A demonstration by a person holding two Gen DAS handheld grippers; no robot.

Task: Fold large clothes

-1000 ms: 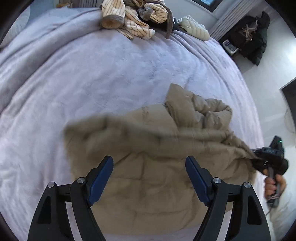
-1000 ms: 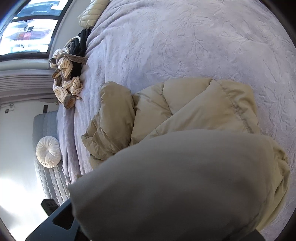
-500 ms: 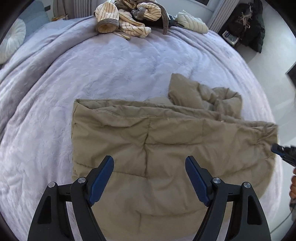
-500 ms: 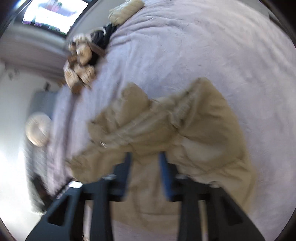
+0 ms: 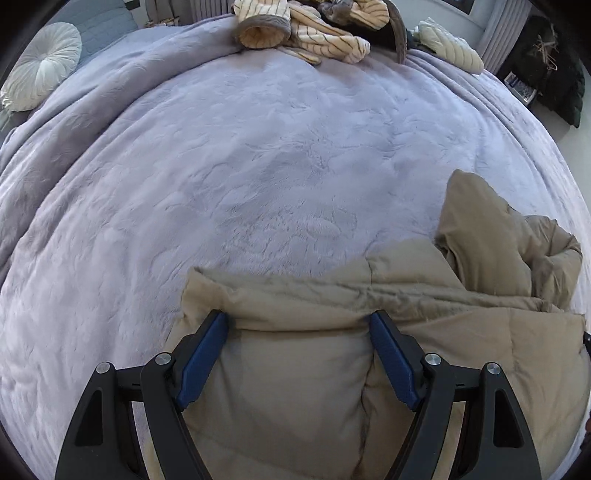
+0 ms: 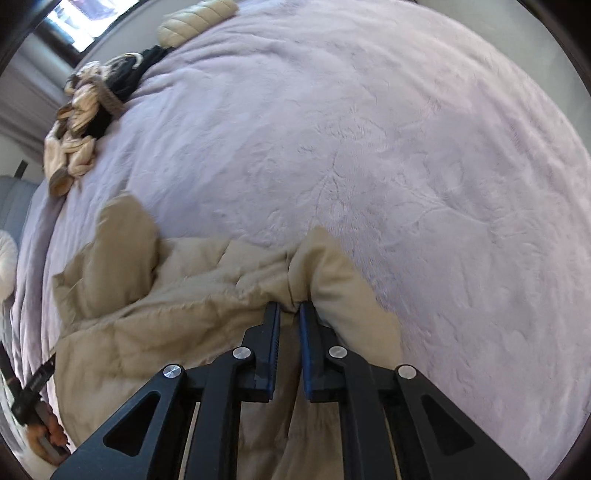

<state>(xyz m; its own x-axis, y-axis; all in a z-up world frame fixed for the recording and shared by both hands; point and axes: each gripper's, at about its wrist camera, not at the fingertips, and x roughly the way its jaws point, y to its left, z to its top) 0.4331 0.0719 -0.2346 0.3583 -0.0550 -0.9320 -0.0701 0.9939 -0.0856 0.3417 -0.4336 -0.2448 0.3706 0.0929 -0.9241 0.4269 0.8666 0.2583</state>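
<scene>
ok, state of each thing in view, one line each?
Tan quilted puffer jacket: folded over itself on the bed, one sleeve bunched up at its far side.
Left tongs: open, fingers straddling the jacket's folded edge, not pinching.
Right tongs: just been closing; shut on a pinch of the jacket's edge.
Lilac plush bedspread: spread flat, lightly rumpled.
Striped cream clothes pile: heaped unfolded at the far edge.

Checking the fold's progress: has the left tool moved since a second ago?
Yes. The left tool dropped closer onto the tan jacket, shifting toward its left edge; the striped clothes pile stays put.
</scene>
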